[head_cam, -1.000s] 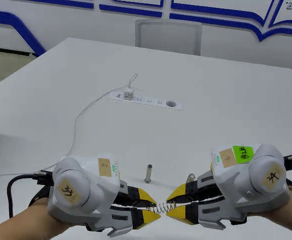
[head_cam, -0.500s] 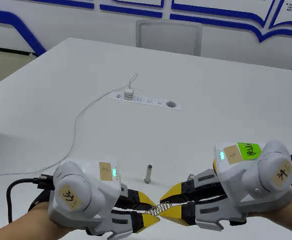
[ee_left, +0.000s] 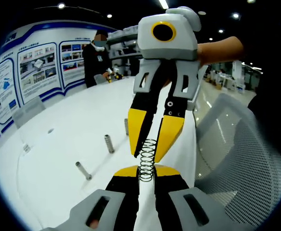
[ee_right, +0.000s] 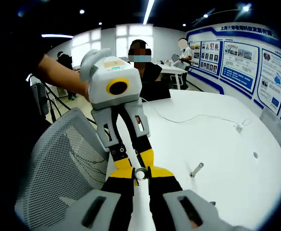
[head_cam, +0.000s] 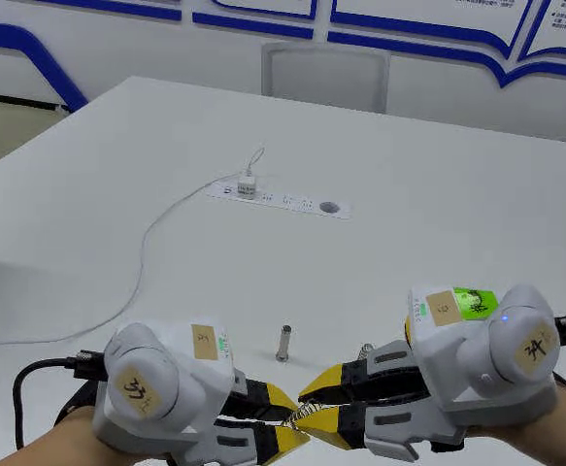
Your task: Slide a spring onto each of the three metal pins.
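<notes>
Spring (head_cam: 300,416), a short wire coil, up off the white table (head_cam: 428,204) near its front edge, gripped at both ends by two grippers facing tip to tip. Left gripper (head_cam: 292,421) clenched on one end, right gripper (head_cam: 308,408) clenched on the other, yellow tips almost touching across the coil. In the left gripper view, spring (ee_left: 147,161) running from between the near jaws up into the pinch of the right gripper (ee_left: 152,142). In the right gripper view, spring (ee_right: 140,173) seen end-on as a small ring between the near yellow tips, with the left gripper (ee_right: 136,163) reaching down to it. Just beyond the tips in the head view, bare pin (head_cam: 283,343) upright on the table; second pin (head_cam: 365,349) close by, half hidden behind the right gripper, too small to tell whether sleeved. In the left gripper view, third pin (ee_left: 126,126) in line with them. Farther back, power strip (head_cam: 278,199) with white plug (head_cam: 248,183) and white cable (head_cam: 145,257) trailing left; grey chair (head_cam: 326,70) at the far edge.
</notes>
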`<state>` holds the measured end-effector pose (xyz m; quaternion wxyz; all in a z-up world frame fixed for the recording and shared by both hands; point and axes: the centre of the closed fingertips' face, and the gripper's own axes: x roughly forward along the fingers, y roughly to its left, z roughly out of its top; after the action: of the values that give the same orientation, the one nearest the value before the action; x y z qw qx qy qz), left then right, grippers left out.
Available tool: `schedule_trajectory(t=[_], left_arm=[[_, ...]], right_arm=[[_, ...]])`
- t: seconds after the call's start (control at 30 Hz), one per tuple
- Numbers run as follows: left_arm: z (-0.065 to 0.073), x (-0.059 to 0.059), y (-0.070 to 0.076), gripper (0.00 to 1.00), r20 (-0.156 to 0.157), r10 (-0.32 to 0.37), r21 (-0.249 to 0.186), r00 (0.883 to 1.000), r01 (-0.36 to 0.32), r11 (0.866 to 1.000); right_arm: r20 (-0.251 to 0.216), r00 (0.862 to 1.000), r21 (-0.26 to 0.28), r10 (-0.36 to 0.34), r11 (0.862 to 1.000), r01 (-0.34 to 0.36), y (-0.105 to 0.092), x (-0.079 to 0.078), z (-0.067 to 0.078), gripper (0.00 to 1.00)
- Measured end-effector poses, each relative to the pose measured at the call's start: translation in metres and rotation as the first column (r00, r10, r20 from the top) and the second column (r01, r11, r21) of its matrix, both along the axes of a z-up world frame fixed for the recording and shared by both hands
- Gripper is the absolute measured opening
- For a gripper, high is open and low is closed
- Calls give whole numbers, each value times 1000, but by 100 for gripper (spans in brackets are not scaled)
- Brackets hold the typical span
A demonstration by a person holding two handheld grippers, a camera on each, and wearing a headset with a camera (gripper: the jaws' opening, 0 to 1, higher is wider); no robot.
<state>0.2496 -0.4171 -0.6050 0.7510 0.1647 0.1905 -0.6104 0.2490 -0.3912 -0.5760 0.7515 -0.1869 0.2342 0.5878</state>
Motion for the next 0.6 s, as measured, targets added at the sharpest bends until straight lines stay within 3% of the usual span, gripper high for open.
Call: schedule_trajectory(t=[0.33,0.37,0.47,0.6], left_arm=[[6,2,-4,10,-18,16,-38,1000,-17,999],[6,1,-4,10,-27,10,-38,1000,-11,999],[5,1,-1,11,-7,-6,-19,1000,6,1000],[5,4,1,11,-20,2,-28,1000,-2,1000]], right_arm=[[11,1000,40,-20,999,20,5,3,8,11],[9,1000,38,-18,999,18,5,3,8,11],[14,1000,32,-16,999,16,7,4,7,11],[19,1000,36,-21,999,20,10,7,6,11]])
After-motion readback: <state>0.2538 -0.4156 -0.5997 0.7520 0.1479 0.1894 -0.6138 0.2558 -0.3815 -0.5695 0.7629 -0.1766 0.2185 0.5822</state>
